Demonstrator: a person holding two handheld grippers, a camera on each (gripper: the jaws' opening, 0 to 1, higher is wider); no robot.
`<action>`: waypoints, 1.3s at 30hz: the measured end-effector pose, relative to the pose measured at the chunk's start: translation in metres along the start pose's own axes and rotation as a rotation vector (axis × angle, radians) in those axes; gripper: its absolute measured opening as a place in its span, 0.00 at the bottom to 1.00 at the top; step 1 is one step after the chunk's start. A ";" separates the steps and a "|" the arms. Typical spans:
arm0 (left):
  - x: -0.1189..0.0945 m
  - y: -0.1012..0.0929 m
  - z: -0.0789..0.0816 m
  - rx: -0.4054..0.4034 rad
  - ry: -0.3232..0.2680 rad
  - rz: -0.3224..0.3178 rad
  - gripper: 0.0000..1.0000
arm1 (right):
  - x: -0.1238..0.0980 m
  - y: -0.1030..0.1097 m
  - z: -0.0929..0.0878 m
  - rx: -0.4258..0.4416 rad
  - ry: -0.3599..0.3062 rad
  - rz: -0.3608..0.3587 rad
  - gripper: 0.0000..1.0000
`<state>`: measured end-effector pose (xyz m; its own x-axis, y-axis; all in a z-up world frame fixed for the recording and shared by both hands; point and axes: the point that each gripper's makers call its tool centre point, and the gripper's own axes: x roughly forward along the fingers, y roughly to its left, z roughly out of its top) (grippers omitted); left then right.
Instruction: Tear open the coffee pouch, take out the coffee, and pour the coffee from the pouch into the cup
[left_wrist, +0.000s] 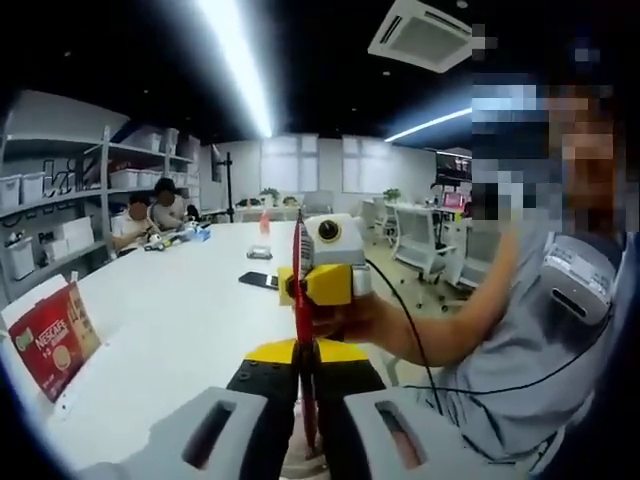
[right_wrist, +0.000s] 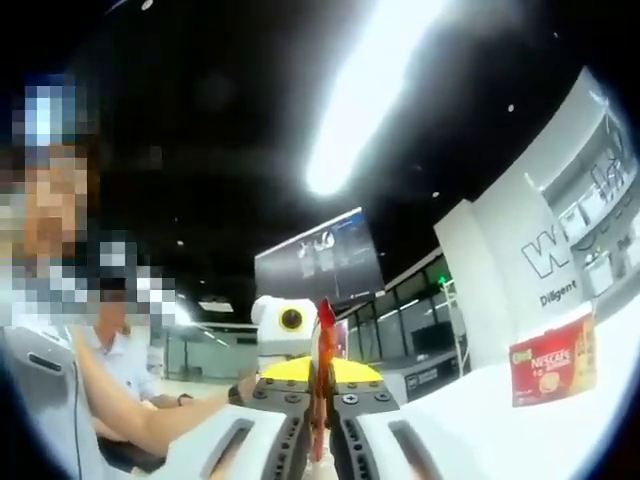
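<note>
Red coffee pouch between both tools.

"NESCAFÉ" on the red coffee box; partial "Diligent" lettering on the white wall

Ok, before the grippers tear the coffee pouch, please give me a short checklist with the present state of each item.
1. Left gripper shut on the coffee pouch: ok.
2. Right gripper shut on the same pouch: ok.
3. Pouch held off the white table, edge-on between both grippers: ok.
4. Pouch already torn: cannot tell.
5. Cup ready below the pouch: cannot tell.
6. Red Nescafe box standing aside on the table, apart from the grippers: ok.
</note>
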<state>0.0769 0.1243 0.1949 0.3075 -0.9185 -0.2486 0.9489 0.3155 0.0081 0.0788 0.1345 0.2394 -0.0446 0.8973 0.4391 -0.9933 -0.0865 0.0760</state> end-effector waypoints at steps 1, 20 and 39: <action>0.000 -0.001 -0.001 -0.004 0.002 -0.009 0.05 | 0.000 0.001 -0.001 -0.002 0.004 0.002 0.05; 0.000 0.001 -0.001 -0.017 -0.010 -0.016 0.08 | -0.009 -0.001 0.021 0.007 -0.080 0.032 0.09; -0.006 0.001 0.007 0.024 -0.005 0.002 0.04 | -0.003 0.002 0.022 0.001 -0.059 0.060 0.11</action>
<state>0.0770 0.1281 0.2034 0.3096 -0.9192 -0.2435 0.9498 0.3114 0.0320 0.0788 0.1218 0.2582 -0.0972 0.8636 0.4946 -0.9890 -0.1397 0.0494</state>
